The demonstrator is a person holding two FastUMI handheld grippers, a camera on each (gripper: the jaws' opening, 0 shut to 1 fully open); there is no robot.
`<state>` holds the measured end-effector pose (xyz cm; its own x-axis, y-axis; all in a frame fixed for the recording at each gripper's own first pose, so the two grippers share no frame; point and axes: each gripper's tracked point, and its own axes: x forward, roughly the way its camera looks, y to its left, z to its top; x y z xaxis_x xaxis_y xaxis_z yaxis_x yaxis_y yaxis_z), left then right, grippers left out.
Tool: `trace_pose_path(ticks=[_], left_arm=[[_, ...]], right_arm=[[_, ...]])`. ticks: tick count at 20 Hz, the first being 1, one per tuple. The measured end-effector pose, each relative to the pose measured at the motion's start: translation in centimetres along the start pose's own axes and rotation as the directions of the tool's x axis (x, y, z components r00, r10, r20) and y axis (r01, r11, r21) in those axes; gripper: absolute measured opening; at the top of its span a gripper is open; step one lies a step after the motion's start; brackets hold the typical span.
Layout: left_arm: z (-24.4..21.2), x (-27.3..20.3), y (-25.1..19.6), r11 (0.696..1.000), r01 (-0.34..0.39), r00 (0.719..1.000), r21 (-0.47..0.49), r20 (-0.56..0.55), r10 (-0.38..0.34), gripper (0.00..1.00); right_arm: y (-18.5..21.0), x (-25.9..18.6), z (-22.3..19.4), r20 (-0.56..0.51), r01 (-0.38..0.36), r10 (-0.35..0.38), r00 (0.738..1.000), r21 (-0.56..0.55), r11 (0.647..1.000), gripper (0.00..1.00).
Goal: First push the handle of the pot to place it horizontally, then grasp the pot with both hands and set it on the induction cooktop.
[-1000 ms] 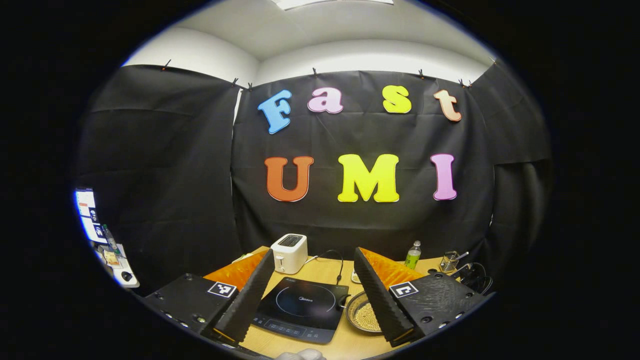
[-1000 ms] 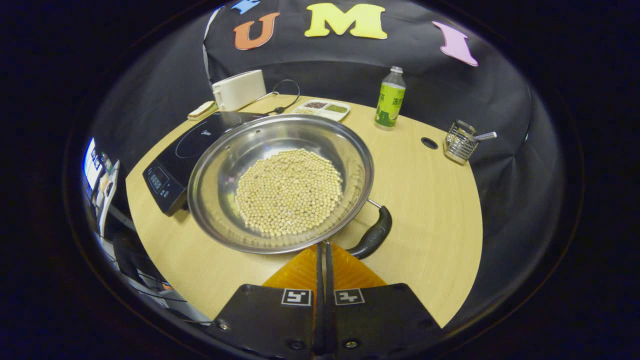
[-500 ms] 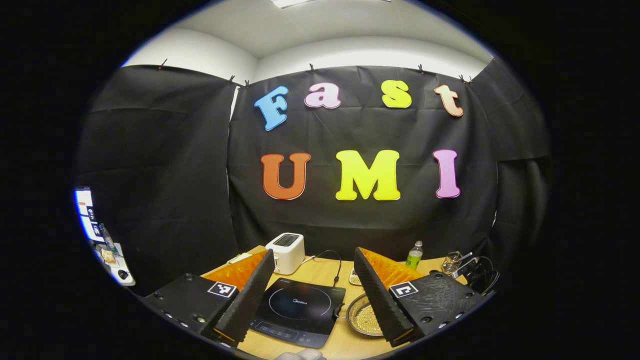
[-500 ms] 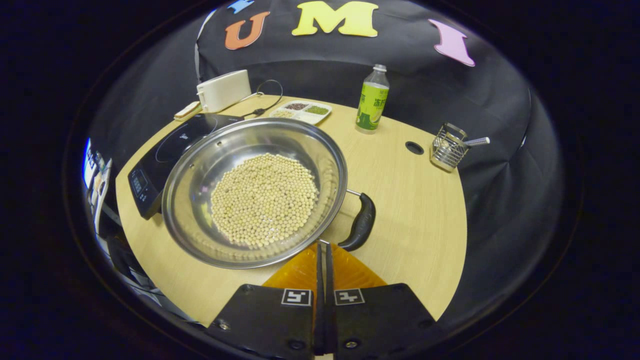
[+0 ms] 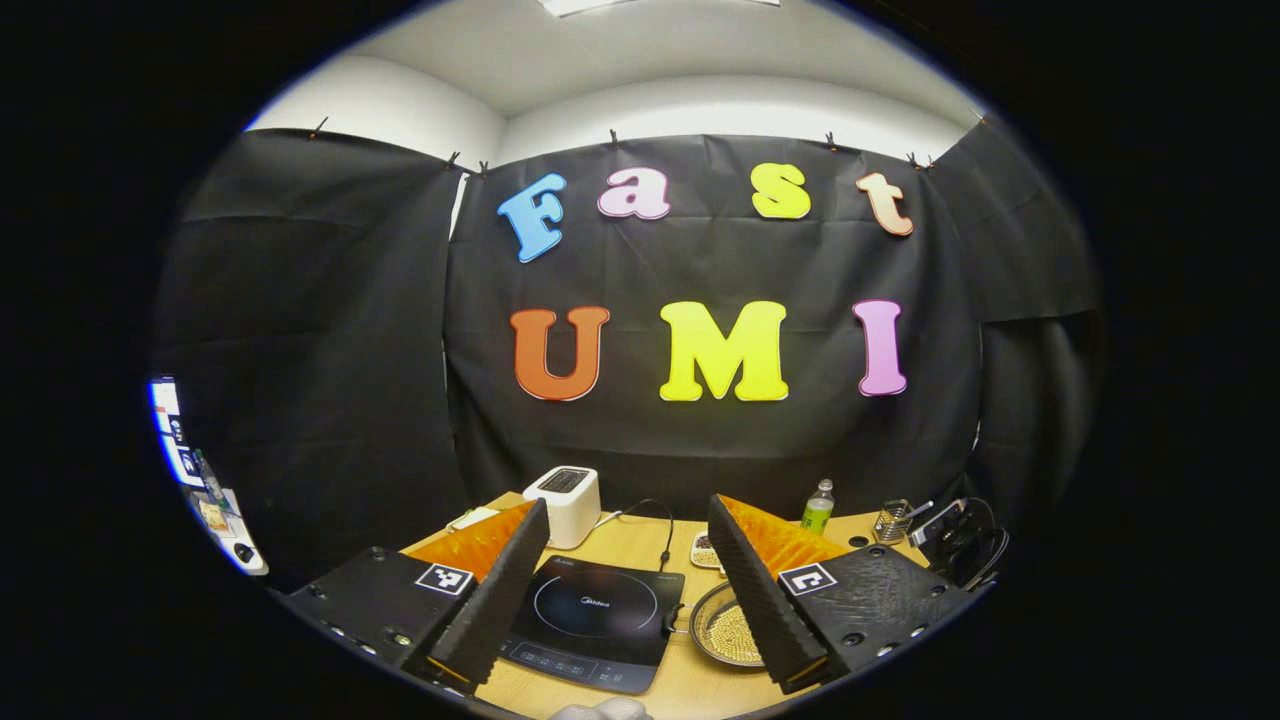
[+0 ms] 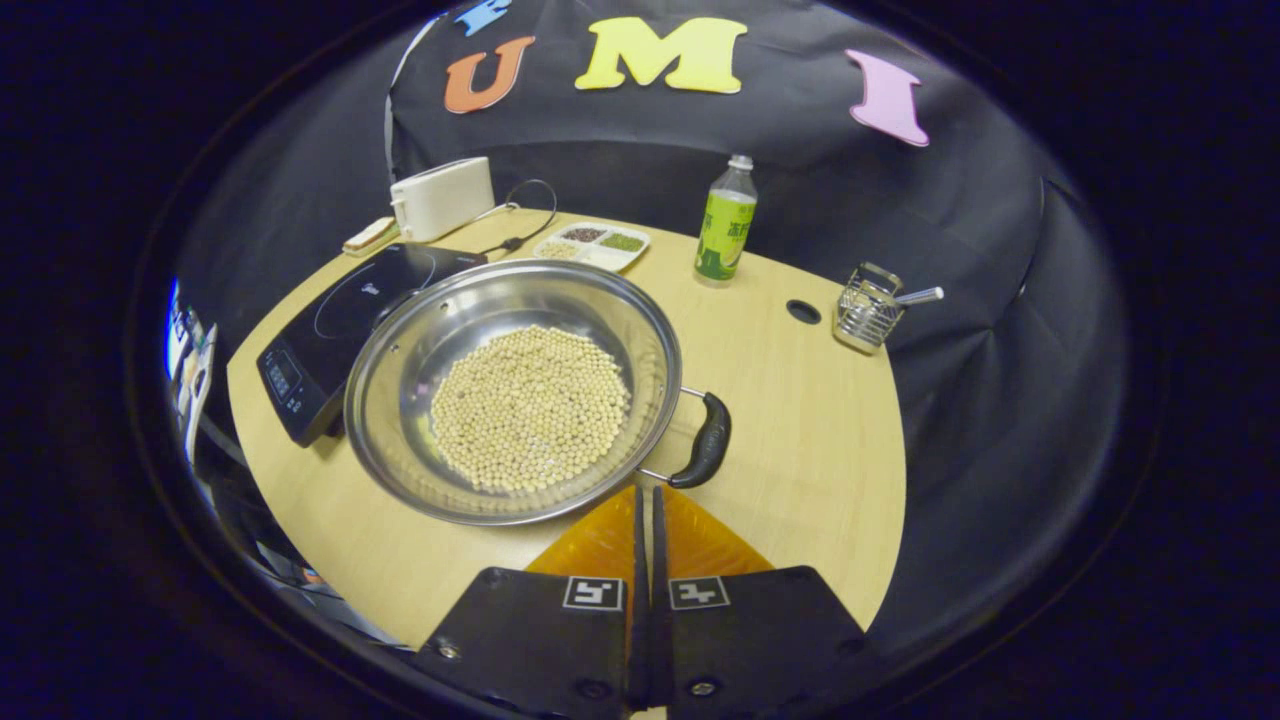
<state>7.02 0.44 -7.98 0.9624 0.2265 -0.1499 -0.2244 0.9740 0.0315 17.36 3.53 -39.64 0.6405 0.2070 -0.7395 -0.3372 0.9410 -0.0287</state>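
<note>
Pot (image 6: 515, 390): set on the table (image 6: 800, 420), filled with pale beans — just beside the induction cooktop (image 6: 340, 320).
Handle (image 6: 705, 440): seen at the pot's right rim.
Left gripper (image 5: 628, 585): held wide apart, nothing gripped.
Right gripper (image 6: 645, 500): fingers pressed together — nothing between them, near the handle.

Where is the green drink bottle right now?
In the right gripper view, the green plastic bottle stands upright at the table's far edge, right of the white sectioned dish.

The pot (image 6: 400, 400) is shiny silver with pale beige beans (image 6: 530, 405); its handle (image 6: 706, 452) black; the table (image 6: 800, 440) light wood.
</note>
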Motion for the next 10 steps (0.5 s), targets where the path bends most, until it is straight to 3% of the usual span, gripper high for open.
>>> trace_pose_path(ticks=[10], left_arm=[[-1.0, -3.9, 1.6, 0.986, 0.167, 0.986, 0.007, 0.005, -0.168, 0.95]], right_arm=[[1.2, -11.3, -1.7, 0.136, 0.124, -0.149, 0.979, 0.177, 0.976, 0.05]])
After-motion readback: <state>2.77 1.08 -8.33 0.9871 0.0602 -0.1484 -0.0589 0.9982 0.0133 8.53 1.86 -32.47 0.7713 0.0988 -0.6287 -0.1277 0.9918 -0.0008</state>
